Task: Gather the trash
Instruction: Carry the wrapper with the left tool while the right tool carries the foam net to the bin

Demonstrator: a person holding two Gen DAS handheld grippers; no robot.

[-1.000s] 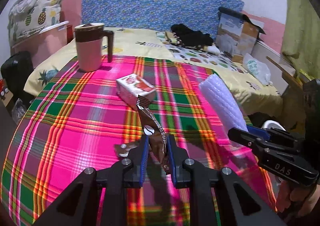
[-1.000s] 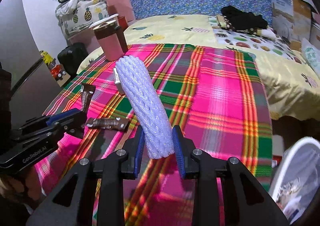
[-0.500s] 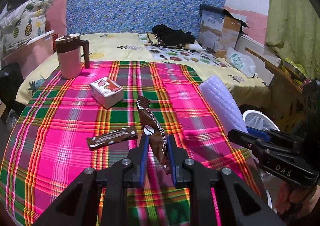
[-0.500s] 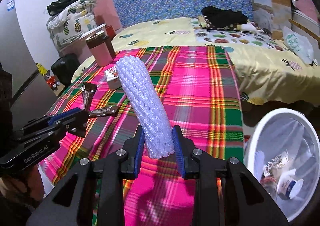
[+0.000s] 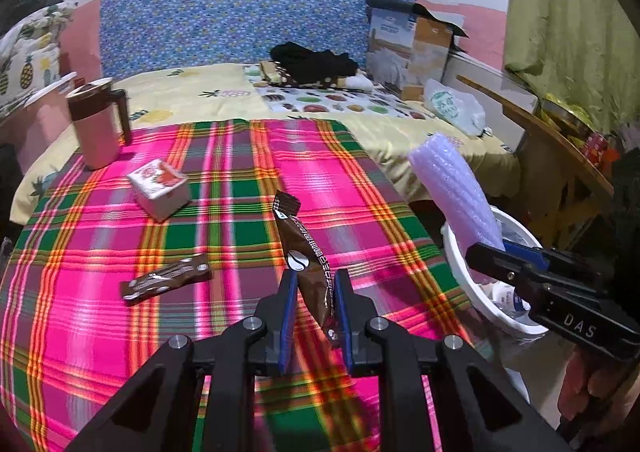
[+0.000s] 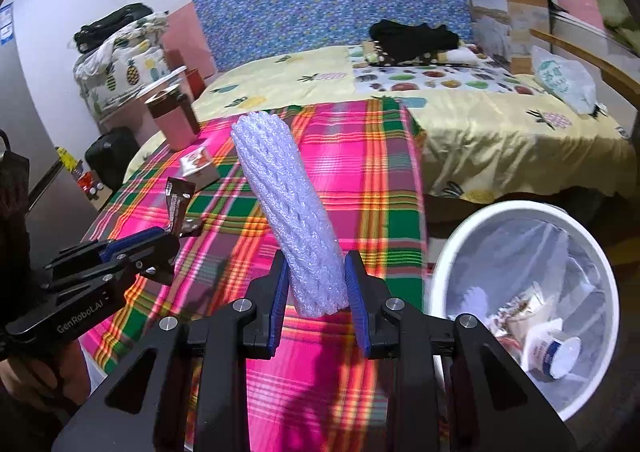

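While my left gripper (image 5: 314, 306) pinches the brown wrapper (image 5: 304, 258) above the tablecloth (image 5: 360, 188), my right gripper (image 6: 316, 302) clamps the foam sleeve (image 6: 288, 208) beside the bin (image 6: 456, 252). If I let go too soon, the light foam could bounce off the rim, and the limp wrapper might slip loose.

A plaid cloth (image 5: 100, 332) is showing pink, green and orange stripes. A brown sachet (image 5: 308, 264) with white print is sitting between blue pads (image 5: 289, 316). A pale lilac foam net (image 6: 292, 220) is showing a woven mesh pattern. The bin (image 6: 448, 264) is gleaming white, the mug (image 5: 96, 132) pink with a brown lid, the far headboard (image 5: 240, 20) blue and speckled.
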